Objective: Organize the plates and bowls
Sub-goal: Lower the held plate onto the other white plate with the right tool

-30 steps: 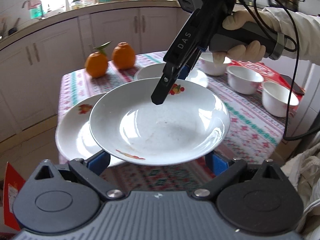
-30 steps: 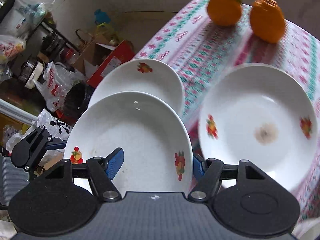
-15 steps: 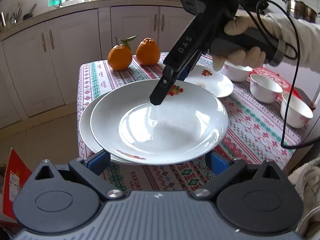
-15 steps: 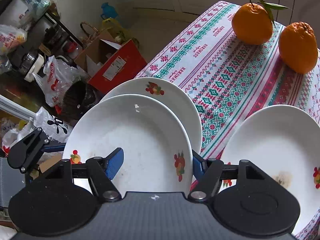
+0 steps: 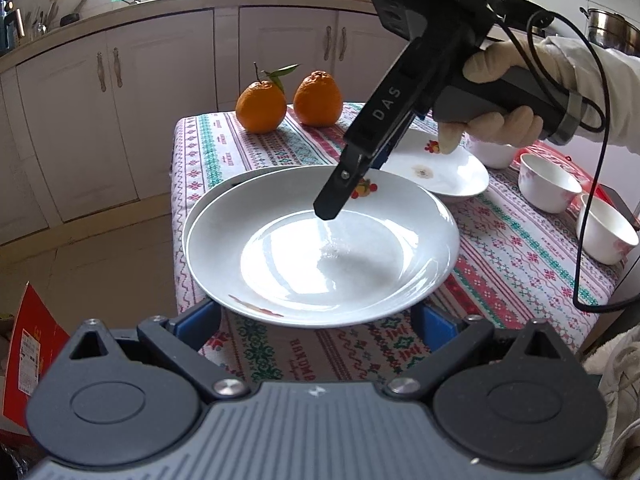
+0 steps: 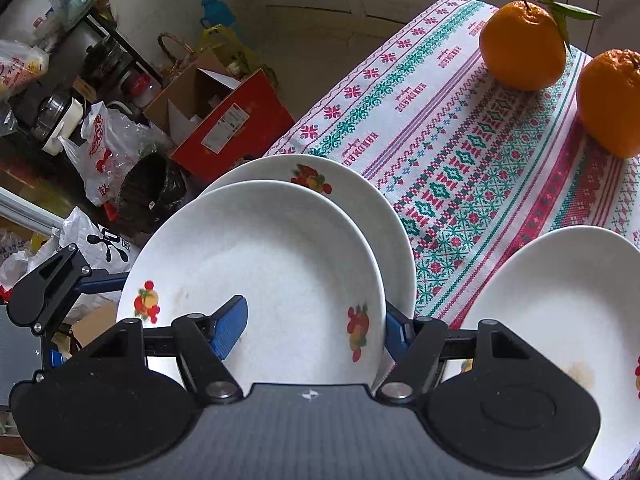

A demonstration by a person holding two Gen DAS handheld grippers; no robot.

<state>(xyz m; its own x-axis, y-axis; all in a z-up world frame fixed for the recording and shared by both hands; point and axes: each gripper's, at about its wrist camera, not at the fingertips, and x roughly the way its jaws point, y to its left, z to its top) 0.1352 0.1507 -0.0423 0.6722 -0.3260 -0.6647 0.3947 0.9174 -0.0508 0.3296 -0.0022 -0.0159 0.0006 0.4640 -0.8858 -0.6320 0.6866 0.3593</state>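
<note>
Since a second ago the carried white ceramic plate with fruit decals [image 5: 320, 256] has shifted over the second white decal plate [image 6: 360, 200] lying at the table's near left corner, so only a thin crescent of that lower plate shows along the left in the left wrist view. Whether the two plates touch cannot be told.

Both tools hold the upper plate by its rim. The left gripper [image 5: 316, 320] has its blue-padded fingers [image 5: 200, 318] spread wide at the plate's near edge, clamped on it from opposite sides. The right gripper [image 6: 312, 328] pinches the far rim, one blue pad above the plate's inside, the other below it. The plate is empty.

A third white plate with a brown stain at its centre [image 5: 436, 176] sits further right on the patterned red, green and white tablecloth [image 5: 512, 256]. Three small white bowls [image 5: 548, 184] stand at the far right, all showing nothing inside. Two oranges [image 5: 288, 104] rest at the table's far edge.
</note>
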